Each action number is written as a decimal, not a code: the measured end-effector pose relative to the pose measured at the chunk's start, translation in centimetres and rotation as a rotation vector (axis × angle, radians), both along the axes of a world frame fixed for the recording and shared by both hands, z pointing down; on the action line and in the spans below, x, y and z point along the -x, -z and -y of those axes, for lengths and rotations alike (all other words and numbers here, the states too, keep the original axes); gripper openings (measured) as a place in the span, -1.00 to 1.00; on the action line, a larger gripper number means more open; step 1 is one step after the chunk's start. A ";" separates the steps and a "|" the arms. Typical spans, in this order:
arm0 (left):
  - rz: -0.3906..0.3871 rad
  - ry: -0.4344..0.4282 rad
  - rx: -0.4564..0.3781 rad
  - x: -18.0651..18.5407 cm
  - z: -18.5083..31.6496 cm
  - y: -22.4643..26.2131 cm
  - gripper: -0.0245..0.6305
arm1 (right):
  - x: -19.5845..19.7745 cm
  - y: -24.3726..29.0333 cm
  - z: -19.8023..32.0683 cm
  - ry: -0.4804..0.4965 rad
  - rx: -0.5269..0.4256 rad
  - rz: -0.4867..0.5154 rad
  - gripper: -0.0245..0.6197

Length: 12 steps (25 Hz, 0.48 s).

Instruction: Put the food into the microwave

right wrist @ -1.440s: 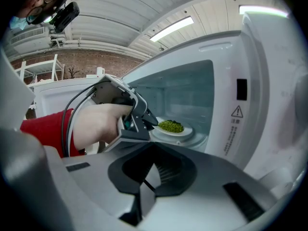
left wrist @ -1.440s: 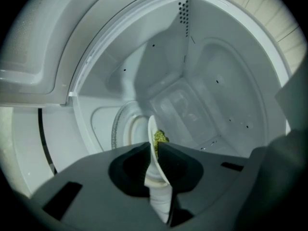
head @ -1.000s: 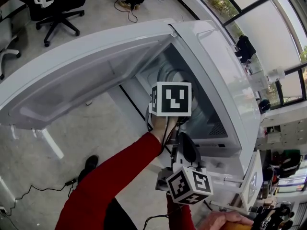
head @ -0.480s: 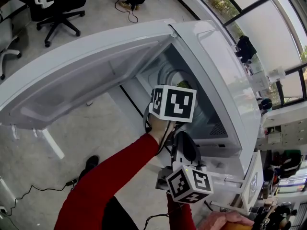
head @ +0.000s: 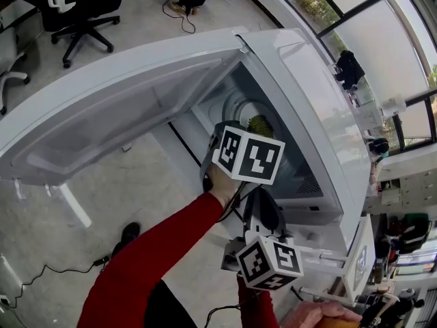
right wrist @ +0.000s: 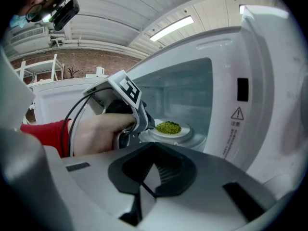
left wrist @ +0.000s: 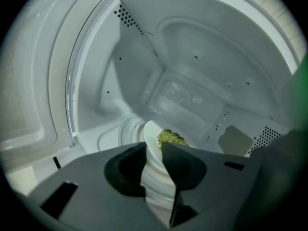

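In the head view, a white microwave (head: 311, 80) with a smooth, glossy casing stands with its door (head: 102, 115) swung wide to the left. The door is a broad flat panel with a frosted window. Deep in the cavity lies the food (head: 259, 125), a small grainy green heap. The left gripper (head: 244, 157) sits at the mouth of the cavity, its cube of black-and-white square markers facing up, on an arm in a red sleeve (head: 157, 251). The right gripper (head: 270, 264) hangs lower, outside the oven, near its front corner. A black office chair (head: 82, 12) stands on the grey floor beyond.

In the left gripper view, the matt grey jaws stand a narrow way apart with nothing clamped between them. Through the gap shows a round white plate (left wrist: 150, 134) carrying the green heap. The cavity walls are pale and smooth, dotted with small vent holes (left wrist: 126, 17).

In the right gripper view, the jaws are closed together, tip against tip, and hold nothing; one ribbed inner pad shows. Ahead, a hand (right wrist: 101, 131) grips the left tool, whose tips are just beside the plate's rim. The plate rests on the circular glass turntable (right wrist: 192, 139) inside the microwave. A triangular warning label (right wrist: 237, 113) is printed on the front frame.
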<state>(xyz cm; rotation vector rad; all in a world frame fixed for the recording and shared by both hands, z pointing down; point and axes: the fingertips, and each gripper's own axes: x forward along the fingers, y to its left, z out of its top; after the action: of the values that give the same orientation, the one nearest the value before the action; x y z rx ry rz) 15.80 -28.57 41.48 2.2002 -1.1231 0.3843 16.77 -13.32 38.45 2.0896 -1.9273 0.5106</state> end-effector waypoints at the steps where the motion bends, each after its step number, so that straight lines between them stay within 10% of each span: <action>1: 0.021 0.000 -0.019 0.1 0.0 0.0 -0.63 | 0.0 0.0 0.0 0.000 0.000 0.000 -0.88; 12: 0.036 0.003 -0.064 0.4 0.1 0.1 -0.63 | 0.0 -0.1 -0.1 0.005 -0.001 0.002 -0.88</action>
<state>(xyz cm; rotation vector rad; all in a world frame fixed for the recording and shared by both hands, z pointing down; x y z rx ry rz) 15.44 -28.72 41.43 2.2550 -1.1734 0.3930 16.80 -13.25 38.56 2.0854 -1.9334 0.5114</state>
